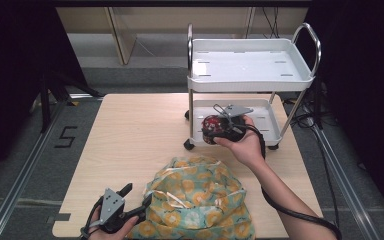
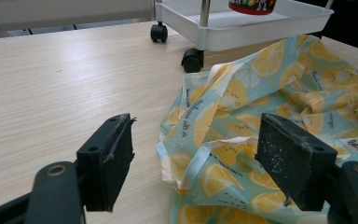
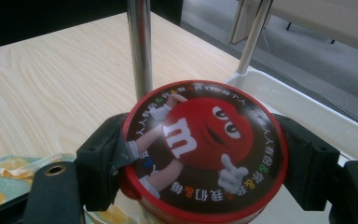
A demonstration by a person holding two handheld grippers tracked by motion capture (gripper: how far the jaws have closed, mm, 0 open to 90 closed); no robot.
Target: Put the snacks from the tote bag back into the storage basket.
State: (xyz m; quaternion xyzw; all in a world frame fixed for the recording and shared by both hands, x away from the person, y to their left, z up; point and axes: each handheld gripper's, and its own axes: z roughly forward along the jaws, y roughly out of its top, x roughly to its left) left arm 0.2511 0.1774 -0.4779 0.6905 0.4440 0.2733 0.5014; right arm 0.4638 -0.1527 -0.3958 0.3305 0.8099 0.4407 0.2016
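1. Right tool point(image 1: 219, 129) – jaws pinching the round red candy tin point(image 3: 204, 151) by its sides, lid face up. In the high view it sits just right of centre, at the front edge of the cart's lower tray point(image 1: 265, 117).
2. Key relation – the tin hangs at the tray's near rim beside the chrome post point(image 3: 140, 46); bare tray floor lies up and right of it in the right gripper view. Judged next: ease it further in, set it down. The tin is round, so no long axis to align.
3. Left tool point(image 1: 136, 200) – jaws spread, gripping nothing, lower left of the high view at the edge of the lemon-print cloth bag point(image 1: 197, 200) on the tabletop point(image 1: 130, 135). Well away from the cart – the right hand point(image 1: 247, 147) is the nearer one.
4. View differences: right gripper view gives the lid print and jaw contact; left gripper view shows the tin's base low over the tray, plus the cart's castors point(image 2: 192, 59); high view gives the overall layout and the bare top shelf point(image 1: 247, 62).
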